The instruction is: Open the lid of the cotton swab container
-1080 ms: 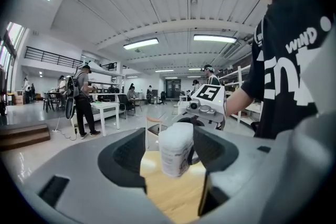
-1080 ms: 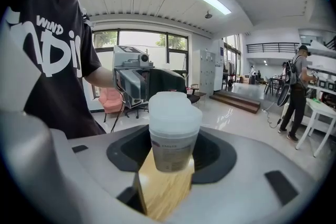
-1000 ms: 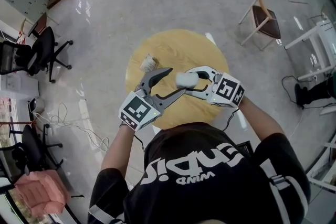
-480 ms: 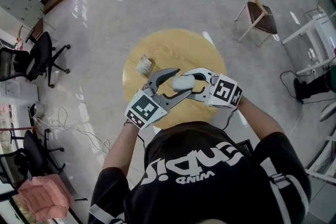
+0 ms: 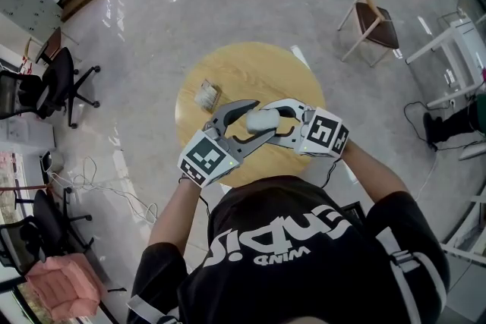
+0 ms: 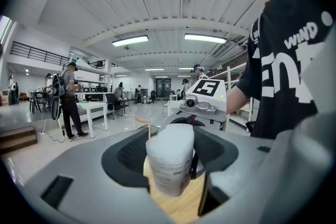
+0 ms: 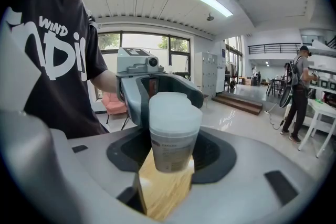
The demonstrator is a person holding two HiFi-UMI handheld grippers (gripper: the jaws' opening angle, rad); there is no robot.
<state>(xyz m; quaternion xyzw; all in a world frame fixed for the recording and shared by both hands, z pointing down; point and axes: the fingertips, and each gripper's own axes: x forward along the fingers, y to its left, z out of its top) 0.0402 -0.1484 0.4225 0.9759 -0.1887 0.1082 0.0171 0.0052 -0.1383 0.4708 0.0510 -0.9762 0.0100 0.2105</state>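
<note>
A small white cotton swab container with a pale lid is held up in the air above the round wooden table. My right gripper comes in from the right and is shut on the container's body. My left gripper reaches in from the lower left. Its jaws stand wide on either side of the container, and I see no clear press on it. The two grippers face each other across the container.
A small packet lies on the table's left part. A wooden chair stands beyond the table at the right. Black office chairs and a pink seat are at the left. People walk in the hall behind.
My left gripper has moved right and closer, so its jaws now flank the container. The right gripper and container have shifted slightly left and up in the picture.
</note>
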